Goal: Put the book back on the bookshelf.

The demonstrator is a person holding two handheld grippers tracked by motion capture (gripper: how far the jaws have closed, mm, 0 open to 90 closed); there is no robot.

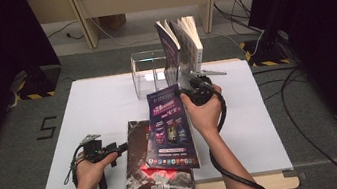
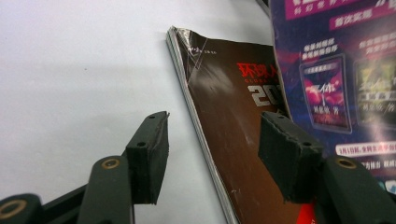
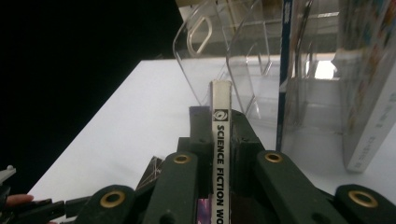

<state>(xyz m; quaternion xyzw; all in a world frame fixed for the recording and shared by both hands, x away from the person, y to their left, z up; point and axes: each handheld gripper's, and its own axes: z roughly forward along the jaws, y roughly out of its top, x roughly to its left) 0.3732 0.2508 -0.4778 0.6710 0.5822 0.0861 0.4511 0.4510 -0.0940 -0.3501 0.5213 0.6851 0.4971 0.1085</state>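
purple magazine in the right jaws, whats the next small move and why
Probably carry it on toward the clear rack and line its spine up with an open slot. The right gripper is shut on the purple magazine, held off the table, and books already stand in the rack.

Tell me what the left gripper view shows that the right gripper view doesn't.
The left gripper view alone shows the open left hand-held gripper and the purple magazine's front cover. The right gripper view alone shows the right hand-held gripper shut on that magazine's white spine, the clear plastic rack and the standing books. Both share the white table and the brown magazine.
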